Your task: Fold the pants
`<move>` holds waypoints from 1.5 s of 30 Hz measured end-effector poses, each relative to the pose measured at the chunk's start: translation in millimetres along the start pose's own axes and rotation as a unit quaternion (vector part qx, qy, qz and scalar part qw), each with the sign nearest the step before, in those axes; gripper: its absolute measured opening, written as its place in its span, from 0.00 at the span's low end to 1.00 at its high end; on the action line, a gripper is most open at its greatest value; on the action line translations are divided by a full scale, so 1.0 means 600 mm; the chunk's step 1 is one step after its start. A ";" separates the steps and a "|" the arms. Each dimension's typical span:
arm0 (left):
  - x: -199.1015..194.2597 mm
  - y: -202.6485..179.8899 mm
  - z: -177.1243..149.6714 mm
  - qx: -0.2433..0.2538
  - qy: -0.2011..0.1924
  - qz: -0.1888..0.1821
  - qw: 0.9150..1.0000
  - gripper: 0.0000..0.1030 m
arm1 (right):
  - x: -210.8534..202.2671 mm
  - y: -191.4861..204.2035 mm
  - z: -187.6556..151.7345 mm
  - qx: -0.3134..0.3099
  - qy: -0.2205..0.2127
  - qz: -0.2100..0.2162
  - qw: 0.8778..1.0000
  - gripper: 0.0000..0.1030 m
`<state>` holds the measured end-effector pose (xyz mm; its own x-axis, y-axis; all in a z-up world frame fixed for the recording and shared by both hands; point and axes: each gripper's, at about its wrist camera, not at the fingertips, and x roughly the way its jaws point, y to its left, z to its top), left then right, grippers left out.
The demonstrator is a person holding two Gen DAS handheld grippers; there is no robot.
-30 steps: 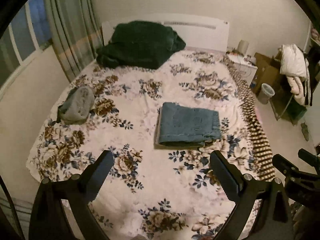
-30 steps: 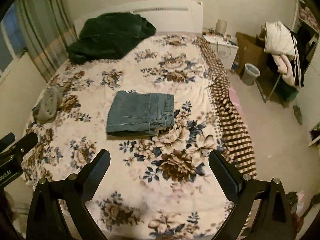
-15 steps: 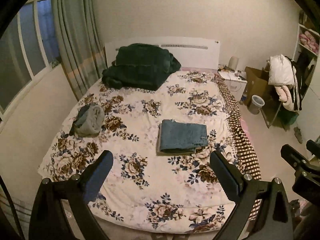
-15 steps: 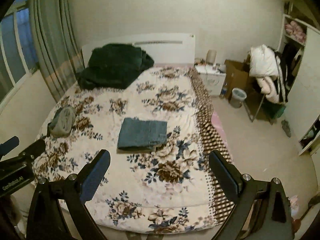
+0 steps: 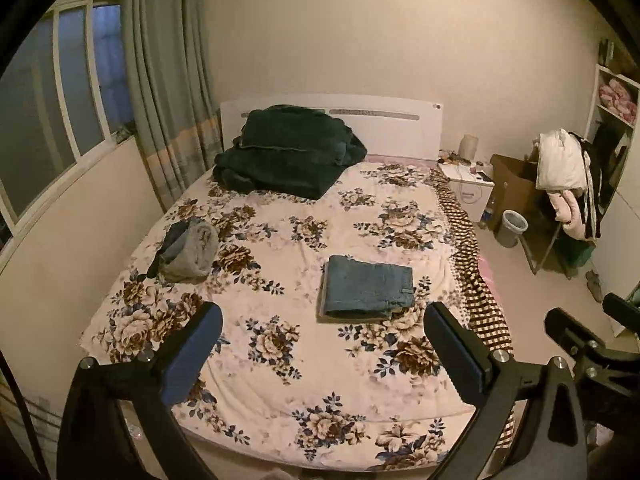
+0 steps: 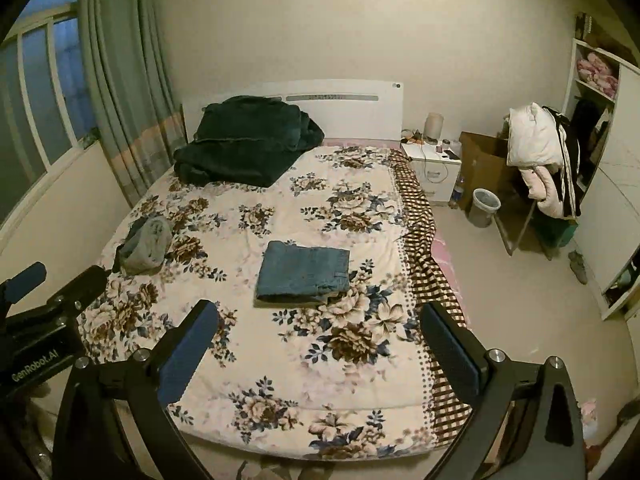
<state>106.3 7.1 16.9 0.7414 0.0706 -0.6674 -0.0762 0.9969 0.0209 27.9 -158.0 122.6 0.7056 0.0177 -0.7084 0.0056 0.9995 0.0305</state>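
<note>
The blue jeans (image 5: 368,286) lie folded into a flat rectangle on the floral bedspread (image 5: 280,344), right of the bed's middle; they also show in the right wrist view (image 6: 304,272). My left gripper (image 5: 322,338) is open and empty, held back beyond the foot of the bed, well away from the jeans. My right gripper (image 6: 318,336) is open and empty too, at about the same distance. Each gripper shows at the edge of the other's view.
A grey bundle of clothing (image 5: 188,250) lies on the bed's left side. A dark green blanket (image 5: 288,152) is piled by the headboard. A nightstand (image 5: 470,188), bin (image 5: 514,226), cardboard box and chair with clothes (image 5: 568,184) stand on the right.
Both grippers have pulled up and back from the bed; the whole bed and room now show. The folded jeans have not moved. Both grippers stay open.
</note>
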 end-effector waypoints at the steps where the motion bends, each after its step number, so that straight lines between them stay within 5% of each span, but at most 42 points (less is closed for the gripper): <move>1: 0.000 0.002 0.001 -0.001 0.002 -0.001 1.000 1.00 | 0.001 -0.001 0.000 -0.001 0.000 -0.002 1.000 1.00; 45: 0.006 -0.011 0.007 0.021 0.000 -0.008 1.000 1.00 | 0.023 -0.007 -0.012 0.016 0.001 -0.021 1.000 1.00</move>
<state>112.2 0.7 17.5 0.7426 0.0544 -0.6675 -0.0365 0.9985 0.0407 32.8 -161.5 107.5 0.7028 -0.0248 -0.7110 0.0579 0.9981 0.0225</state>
